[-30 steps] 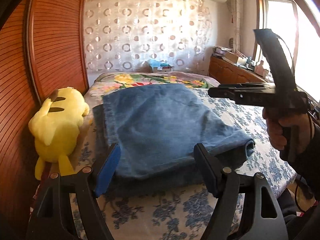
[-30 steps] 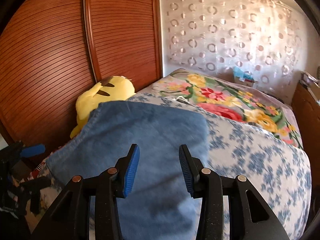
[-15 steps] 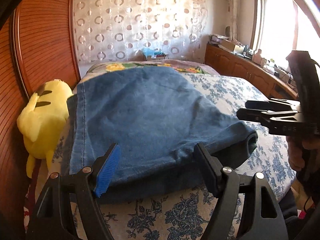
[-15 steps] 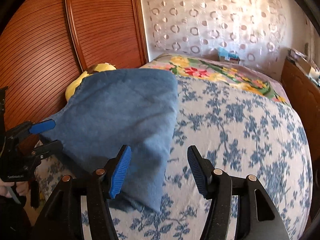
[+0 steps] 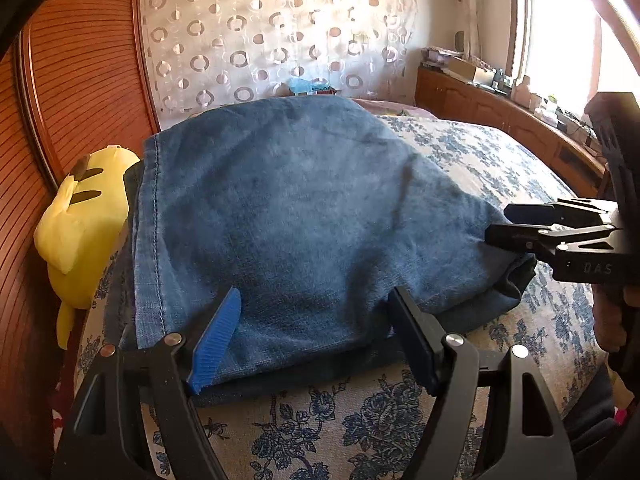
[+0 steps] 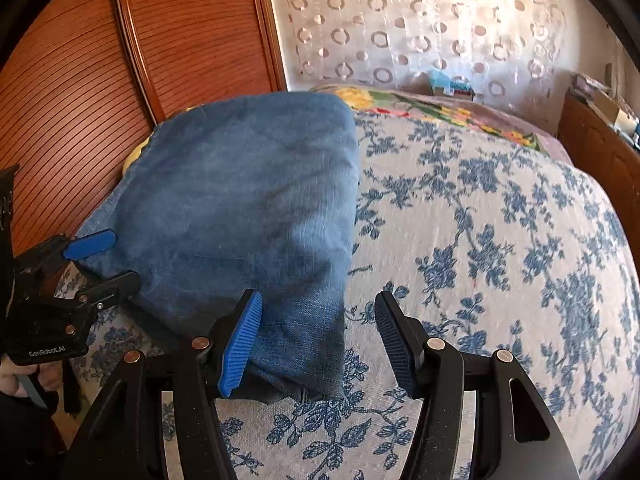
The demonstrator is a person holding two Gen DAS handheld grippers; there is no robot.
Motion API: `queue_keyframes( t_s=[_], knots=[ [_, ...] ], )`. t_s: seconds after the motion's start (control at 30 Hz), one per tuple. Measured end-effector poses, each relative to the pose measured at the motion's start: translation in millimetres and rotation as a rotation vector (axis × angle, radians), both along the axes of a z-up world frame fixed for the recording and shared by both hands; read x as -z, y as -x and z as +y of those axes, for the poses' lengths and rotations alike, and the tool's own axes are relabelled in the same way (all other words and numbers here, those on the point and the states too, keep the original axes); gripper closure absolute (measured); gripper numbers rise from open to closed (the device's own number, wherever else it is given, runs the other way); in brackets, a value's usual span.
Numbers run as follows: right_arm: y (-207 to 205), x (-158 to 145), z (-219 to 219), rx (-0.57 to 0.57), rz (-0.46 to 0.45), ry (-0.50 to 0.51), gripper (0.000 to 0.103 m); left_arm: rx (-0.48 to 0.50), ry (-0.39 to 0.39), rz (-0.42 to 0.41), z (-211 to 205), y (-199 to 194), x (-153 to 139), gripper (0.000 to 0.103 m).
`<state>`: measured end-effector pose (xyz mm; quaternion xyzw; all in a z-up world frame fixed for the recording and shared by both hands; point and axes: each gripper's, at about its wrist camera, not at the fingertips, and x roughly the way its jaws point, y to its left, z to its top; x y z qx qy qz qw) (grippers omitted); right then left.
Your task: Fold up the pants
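The pants (image 5: 304, 216), blue denim, are lying folded into a thick flat bundle on the bed (image 5: 500, 152), over the blue-flowered cover, close to the near edge and toward the side with the wooden slatted wall (image 5: 80, 60). A stitched seam is running down the bundle's left side in the left wrist view, and darker lower layers are peeking out along the near edge and at the right corner.

The left gripper (image 5: 316, 332) is hovering low over the near edge of the bundle, jaws standing wide apart, blue pad on one finger and dark pad on the other; the denim is sitting in the gap between them, but the pads are not pressing on it. The right gripper (image 6: 318, 336) is poised at the bundle's near right corner, jaws parted about halfway, one blue pad over the denim and the other over the bare cover. Whether that pad is touching the cloth, I cannot tell. Nothing is being held.

A yellow plush toy (image 5: 80, 232) is resting between the pants and the wooden wall, just beside the bundle. Beyond the bed, a curtain (image 5: 280, 32) with ring patterns is glowing in the light, and a wooden cabinet (image 5: 500, 108) is lining the window side.
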<state>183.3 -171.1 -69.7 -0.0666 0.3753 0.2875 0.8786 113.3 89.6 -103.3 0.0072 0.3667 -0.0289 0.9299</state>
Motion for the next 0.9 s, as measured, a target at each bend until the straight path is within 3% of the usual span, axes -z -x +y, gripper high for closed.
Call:
queue_keyframes(
  t_s=[0.17, 0.27, 0.3, 0.47, 0.7, 0.8, 0.9],
  knots=[
    [-9, 5, 7, -0.012, 0.037, -0.019, 0.043, 0.000, 0.001, -0.001, 0, 1, 1, 0.026],
    [-14, 11, 9, -0.033, 0.073, -0.043, 0.058, 0.002, 0.003, -0.005, 1, 0, 2, 0.026],
    [-18, 12, 11, -0.033, 0.070, -0.046, 0.059, 0.002, 0.007, -0.008, 2, 0, 2, 0.026],
    [-16, 5, 6, -0.052, 0.026, -0.089, 0.088, 0.009, 0.007, -0.014, 2, 0, 4, 0.026],
    [9, -19, -24, 0.008, -0.074, -0.150, 0.091, 0.029, 0.059, -0.011, -1, 2, -5, 0.026],
    [15, -26, -41, 0.013, -0.077, -0.180, 0.091, 0.040, 0.077, -0.016, -5, 3, -9, 0.026],
    [16, -16, -47, 0.012, -0.062, -0.144, 0.091, 0.045, 0.063, -0.005, -10, 2, -6, 0.026]
  ],
)
